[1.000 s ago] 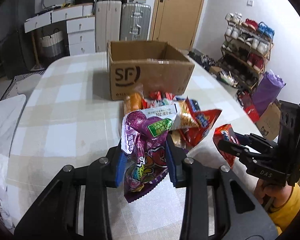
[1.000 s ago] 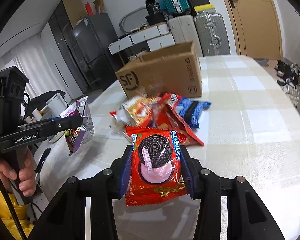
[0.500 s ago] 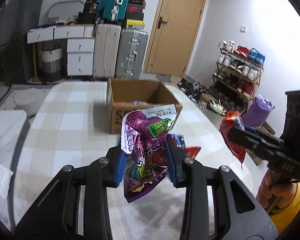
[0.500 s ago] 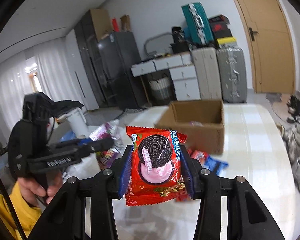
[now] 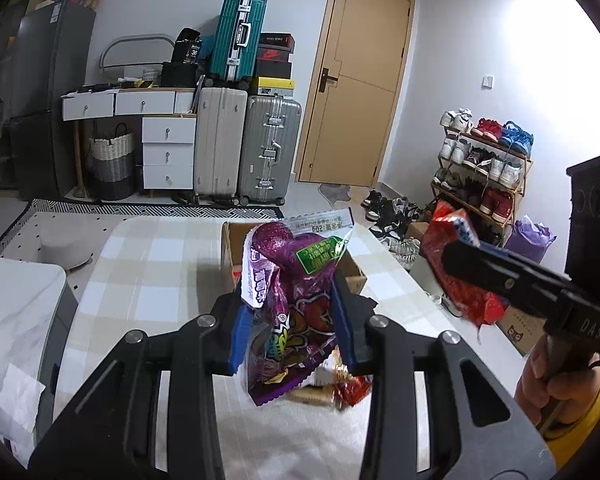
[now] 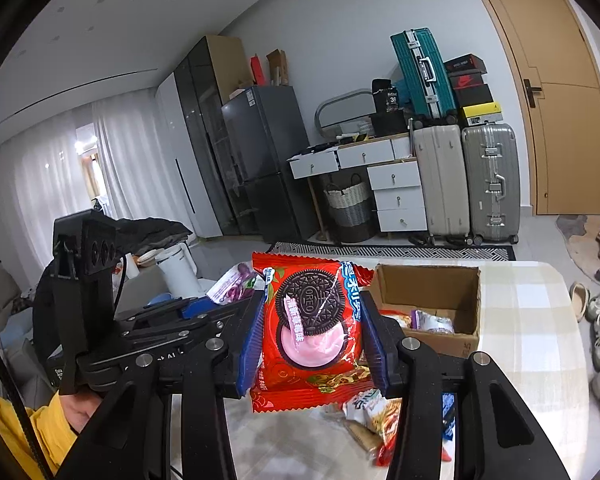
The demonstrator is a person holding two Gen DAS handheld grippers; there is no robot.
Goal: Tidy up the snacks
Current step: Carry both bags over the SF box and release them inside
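My left gripper (image 5: 291,322) is shut on a purple candy bag (image 5: 288,300) and holds it high above the checked table (image 5: 148,280). Behind the bag stands the open cardboard box (image 5: 231,252), mostly hidden. My right gripper (image 6: 314,336) is shut on a red Oreo packet (image 6: 310,332), also raised. The box (image 6: 428,280) lies beyond it to the right, with a few packets inside. In the left wrist view the right gripper (image 5: 456,256) comes in from the right with the red packet (image 5: 456,268). Loose snacks (image 6: 372,412) lie on the table below.
Suitcases (image 5: 240,148), white drawers (image 5: 168,152) and a wooden door (image 5: 360,92) stand beyond the table. A shoe rack (image 5: 484,168) lines the right wall. A dark fridge (image 6: 260,160) and a white kettle (image 6: 178,270) are on the left. Yellow sleeves (image 6: 20,432) show at the bottom.
Both grippers have risen well above the table with their packets still held. The snack pile has dropped low in both views and the box now sits below and behind the held bags.
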